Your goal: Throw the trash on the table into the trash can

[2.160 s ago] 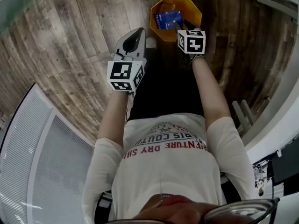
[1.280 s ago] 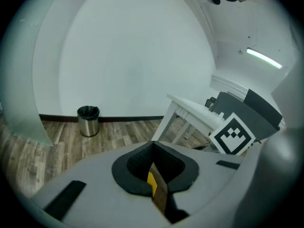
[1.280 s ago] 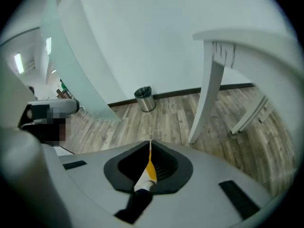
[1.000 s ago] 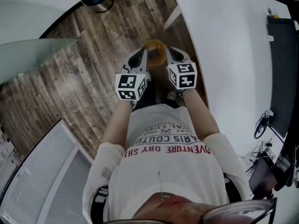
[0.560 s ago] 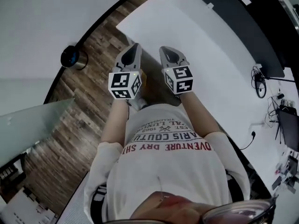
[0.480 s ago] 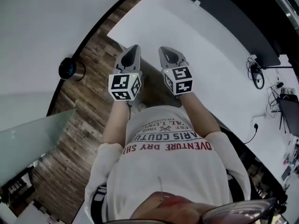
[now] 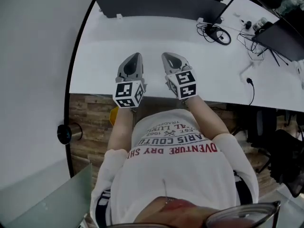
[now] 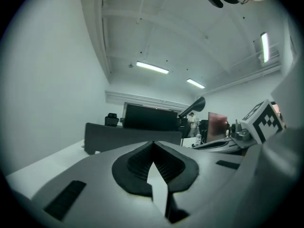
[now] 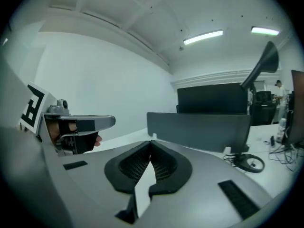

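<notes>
On the person's white shirt [image 7: 175, 179], at 6 o'clock in the head view, a print stands upside down. Its red line [image 7: 172, 150] reads "DVENTURE DRY SH", and folds cut it off at both ends. Just toward 12 o'clock from it, a dark line [image 7: 175, 139] reads "ARIS COUTU". A smaller line [image 7: 161, 128], further toward 12 o'clock, is too small to read. The left hand-held gripper [image 7: 135, 56] and the right hand-held gripper [image 7: 168, 56] each bear a marker cube [image 7: 128, 94] faced with black-and-white square code patterns, which are not readable as letters.
</notes>
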Available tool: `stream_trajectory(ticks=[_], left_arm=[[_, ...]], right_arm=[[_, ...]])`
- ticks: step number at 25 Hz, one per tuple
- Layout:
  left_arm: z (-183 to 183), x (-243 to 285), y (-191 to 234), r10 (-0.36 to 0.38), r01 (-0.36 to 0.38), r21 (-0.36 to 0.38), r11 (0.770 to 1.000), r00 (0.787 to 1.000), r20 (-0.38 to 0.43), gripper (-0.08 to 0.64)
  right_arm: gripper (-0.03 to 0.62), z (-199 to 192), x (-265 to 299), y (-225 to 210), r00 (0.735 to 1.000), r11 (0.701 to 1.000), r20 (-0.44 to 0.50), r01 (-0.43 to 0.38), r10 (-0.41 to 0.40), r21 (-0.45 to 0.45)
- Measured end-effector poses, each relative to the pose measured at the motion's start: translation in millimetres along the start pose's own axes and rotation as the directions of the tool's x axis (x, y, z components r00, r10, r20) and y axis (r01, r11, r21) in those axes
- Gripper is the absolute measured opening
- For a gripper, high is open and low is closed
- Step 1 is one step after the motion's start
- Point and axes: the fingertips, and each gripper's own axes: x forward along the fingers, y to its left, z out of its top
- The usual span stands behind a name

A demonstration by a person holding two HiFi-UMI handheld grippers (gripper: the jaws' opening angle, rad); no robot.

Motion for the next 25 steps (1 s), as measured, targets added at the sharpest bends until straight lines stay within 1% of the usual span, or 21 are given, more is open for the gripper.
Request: stream_trajectory(ticks=[2,5,8,11,14,18,25], left_arm=[[-4.7,26.2,-38.8,-0.074,0.074,0.01,0.997,0.997,-0.006,0.023],[-10.4,55.6,-96.7,-0.169,0.169,0.03,0.985,0.985,-0.015,0.023],[-13.2,72.0,-146.6,-0.237,0.238,0.075,0.968,0.971,-0.018,0.023],[-18.4,81.3,-180.7,-0.29,0.291,0.092,0.952,0.957,-0.027,0.023],[-23.7,85.4,-201.2,-0.317,0.319,0.092,0.943,0.948,-0.038,0.023],[-26.4,90.5,-214.9,-0.327,0.33,0.088,0.94,0.944,-0.047,0.023],[-30.7,93.9,-208.9,-0.298,0.3,0.059,0.952,0.953,-0.048,0.023]], right_arm=[[0.026,-9.7,-24.5,-43.4,0.997,0.997,-0.002,0.078,-0.078,0.013],[0.026,-24.2,-64.3,-100.2,0.984,0.983,-0.008,0.18,-0.18,0.028],[0.026,-37.0,-101.7,-144.2,0.966,0.964,-0.005,0.259,-0.26,0.056],[0.026,-45.6,-127.5,-173.4,0.949,0.945,0.006,0.314,-0.316,0.093],[0.026,-52.8,-142.6,-186.8,0.941,0.936,0.011,0.336,-0.339,0.103],[0.025,-58.7,-150.6,-196.5,0.939,0.934,0.016,0.34,-0.343,0.107],[0.025,-59.8,-146.9,-198.9,0.946,0.942,0.023,0.321,-0.325,0.098]])
